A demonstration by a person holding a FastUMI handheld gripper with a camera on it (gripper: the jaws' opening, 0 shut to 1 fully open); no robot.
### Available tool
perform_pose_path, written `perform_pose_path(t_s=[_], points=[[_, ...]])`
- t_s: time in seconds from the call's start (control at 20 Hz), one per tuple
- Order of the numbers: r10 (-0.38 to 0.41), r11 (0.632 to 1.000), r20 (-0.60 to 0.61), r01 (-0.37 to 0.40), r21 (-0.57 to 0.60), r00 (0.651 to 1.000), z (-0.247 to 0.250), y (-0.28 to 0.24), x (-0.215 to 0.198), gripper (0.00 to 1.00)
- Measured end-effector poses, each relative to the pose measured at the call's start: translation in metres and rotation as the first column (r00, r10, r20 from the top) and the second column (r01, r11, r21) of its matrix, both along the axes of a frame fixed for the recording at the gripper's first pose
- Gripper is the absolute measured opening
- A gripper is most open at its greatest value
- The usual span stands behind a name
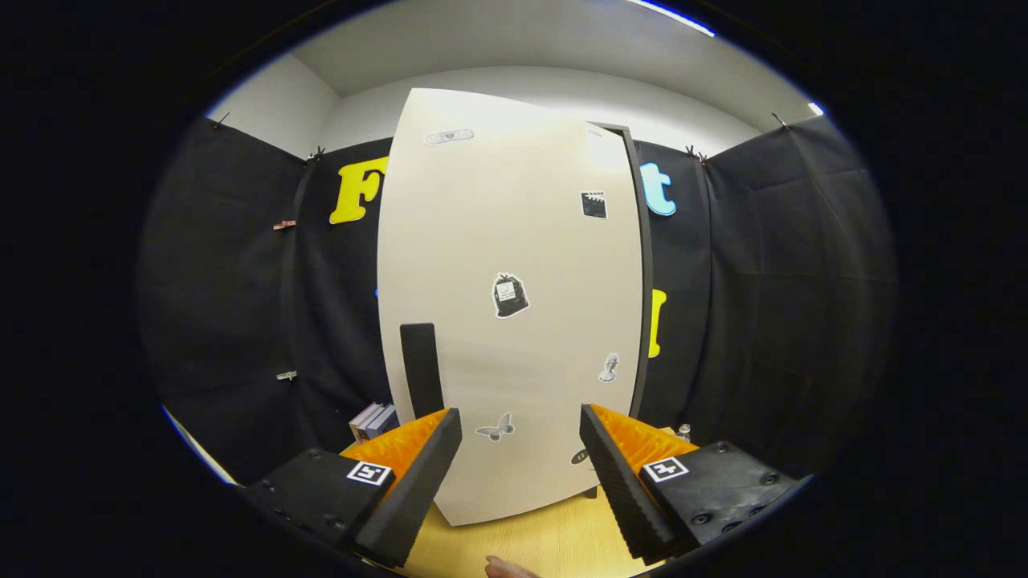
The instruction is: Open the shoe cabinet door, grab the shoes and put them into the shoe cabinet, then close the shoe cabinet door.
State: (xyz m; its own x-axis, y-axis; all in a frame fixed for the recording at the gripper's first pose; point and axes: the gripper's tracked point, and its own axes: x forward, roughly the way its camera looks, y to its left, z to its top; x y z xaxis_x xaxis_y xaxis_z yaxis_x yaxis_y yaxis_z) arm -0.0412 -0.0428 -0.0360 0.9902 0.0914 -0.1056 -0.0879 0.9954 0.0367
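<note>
Hand-held gripper gapes empty, shoe cabinet door just ahead.

The gripper wore two wedge-shaped fingers, orange and ridged on their upper faces, each edged inside with a black ribbed pad. Behind each finger sat a matte black mounting block studded with dark round screws. A small square black-and-white marker was fixed where each orange wedge met its block. The fingers stood apart, nothing between them. A fingertip showed just below the fingers.
</note>
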Motion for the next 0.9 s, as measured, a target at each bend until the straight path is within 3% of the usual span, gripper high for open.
perform_pose_path(t_s=[0.9], points=[[-0.004,1.000,0.079,0.004,-0.002,0.997,0.016,0.000,-0.004,0.98]])
